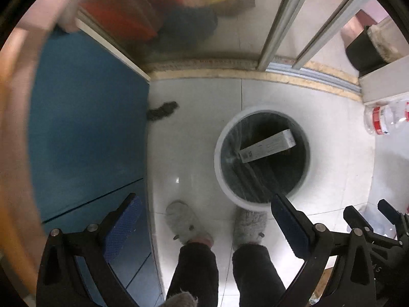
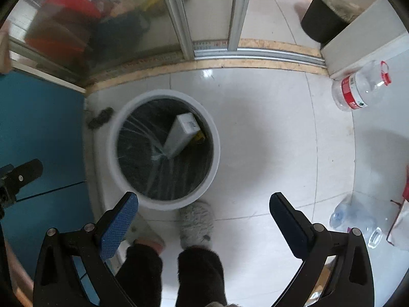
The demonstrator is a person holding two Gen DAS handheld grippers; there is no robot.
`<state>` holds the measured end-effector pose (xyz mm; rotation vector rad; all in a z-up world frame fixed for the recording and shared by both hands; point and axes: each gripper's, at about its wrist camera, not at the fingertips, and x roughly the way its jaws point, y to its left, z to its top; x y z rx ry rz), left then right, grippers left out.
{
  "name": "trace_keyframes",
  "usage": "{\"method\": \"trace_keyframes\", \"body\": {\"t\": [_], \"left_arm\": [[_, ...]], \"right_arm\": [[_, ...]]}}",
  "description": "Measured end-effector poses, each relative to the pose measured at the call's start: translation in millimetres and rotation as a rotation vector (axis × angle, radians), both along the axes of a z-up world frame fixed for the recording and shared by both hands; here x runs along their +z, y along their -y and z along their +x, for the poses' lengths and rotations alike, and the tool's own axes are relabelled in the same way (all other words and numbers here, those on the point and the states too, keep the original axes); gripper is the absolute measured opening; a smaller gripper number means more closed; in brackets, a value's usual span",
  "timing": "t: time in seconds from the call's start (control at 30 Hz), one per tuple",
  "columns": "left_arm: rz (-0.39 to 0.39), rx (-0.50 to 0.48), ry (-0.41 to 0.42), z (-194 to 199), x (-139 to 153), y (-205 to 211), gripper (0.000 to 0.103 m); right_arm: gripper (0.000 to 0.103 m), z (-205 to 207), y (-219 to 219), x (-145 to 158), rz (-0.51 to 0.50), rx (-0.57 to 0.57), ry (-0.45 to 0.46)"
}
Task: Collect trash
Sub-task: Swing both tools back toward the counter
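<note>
Even indoor light, glare spots on glossy floor tiles [image 2: 207, 73], blurred, warped fisheye edges.

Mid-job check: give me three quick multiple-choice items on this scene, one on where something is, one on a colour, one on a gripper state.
1. Where is the white carton?
A. inside the bin
B. on the tiles
C. held in a gripper

2. What colour is the bin rim?
A. red
B. white
C. blue

3. What state is the right hand-held gripper in?
A. shut on a bottle
B. shut, empty
C. open, empty

Answers:
1 A, it leans against the dark liner inside.
2 B, a pale ring edges the opening.
3 C, fingers spread wide with only floor between.
</note>
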<state>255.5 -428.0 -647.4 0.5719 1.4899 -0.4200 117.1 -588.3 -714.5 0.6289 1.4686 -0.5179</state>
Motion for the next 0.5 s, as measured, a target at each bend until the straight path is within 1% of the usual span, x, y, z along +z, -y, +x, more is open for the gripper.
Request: {"method": "trace_keyframes", "body": {"t": [0.1, 0.13, 0.17, 0.2, 0.3, 0.33, 0.4, 0.5], "left_arm": [[-0.026, -0.006, 0.038, -12, 55, -7, 0.103], [-0.036, -0.009, 0.050, -16, 72, -7, 0.103], [-0.049, -0.014, 0.065, -21, 95, -9, 0.103], [-0.058, -0.017, 0.072, -25, 111, -11, 0.103], [-0.089, -0.011, 0.094, -37, 162, -15, 0.103], [-0.095, -0.012, 0.098, -40, 172, -15, 0.103], [-0.111, -0.016, 0.110, -50, 202, -16, 0.103], [-0.135, -0.016, 0.109, -60, 235, -18, 0.103]], "right_arm": [[0.103, -12, -4, 58, -0.015, -0.010, 0.025], [0.103, -16, -6, 83, -0.023, -0.016, 0.030], [0.103, -19, -6, 100, -0.027, -0.022, 0.040], [0.103, -25, -7, 125, -0.036, -0.029, 0.051], [0.103, -37, -8, 186, -0.071, -0.035, 0.072], [0.103, -41, -7, 204, -0.076, -0.037, 0.080], [0.103, -48, -6, 236, -0.085, -0.040, 0.094], [0.103, -60, -7, 294, -0.105, -0.039, 0.123]]}}
